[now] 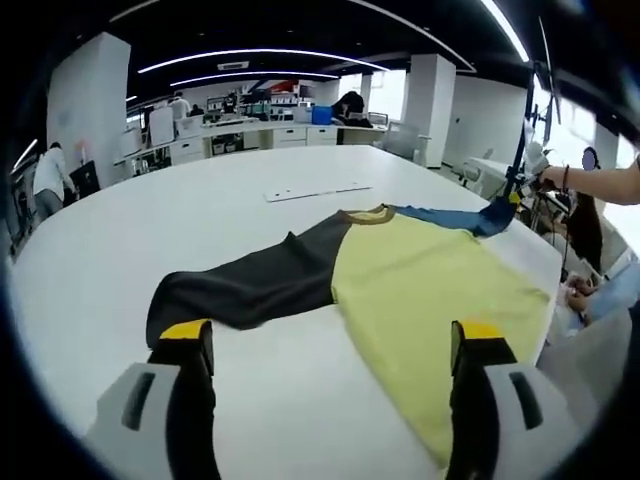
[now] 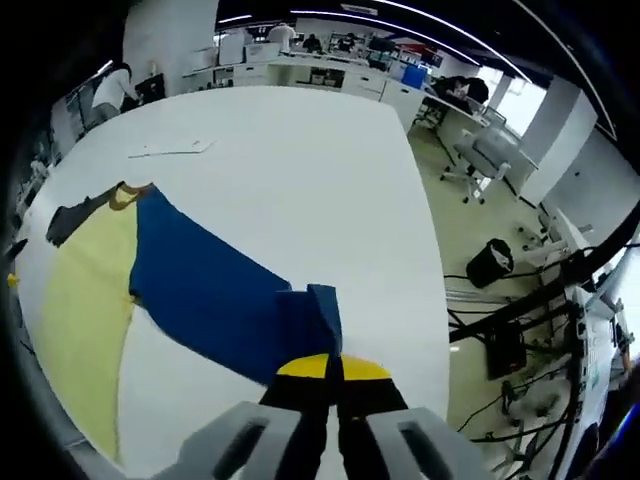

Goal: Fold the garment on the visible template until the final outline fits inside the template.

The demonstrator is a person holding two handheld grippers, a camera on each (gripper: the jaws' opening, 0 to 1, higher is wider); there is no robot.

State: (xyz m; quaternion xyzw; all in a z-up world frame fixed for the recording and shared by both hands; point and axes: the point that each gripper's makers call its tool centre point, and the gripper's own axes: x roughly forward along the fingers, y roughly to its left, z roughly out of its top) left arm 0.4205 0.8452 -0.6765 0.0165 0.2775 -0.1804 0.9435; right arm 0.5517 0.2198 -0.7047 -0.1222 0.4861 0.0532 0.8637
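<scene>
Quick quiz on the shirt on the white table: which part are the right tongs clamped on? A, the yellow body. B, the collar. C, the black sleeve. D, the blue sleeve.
D: in the right gripper view the right tongs are shut on the end of the blue sleeve, away from the yellow body.

One garment (image 1: 400,270) lies on one white table (image 1: 200,210), with one flat white strip (image 1: 318,191) beyond it and two grippers at work.
</scene>
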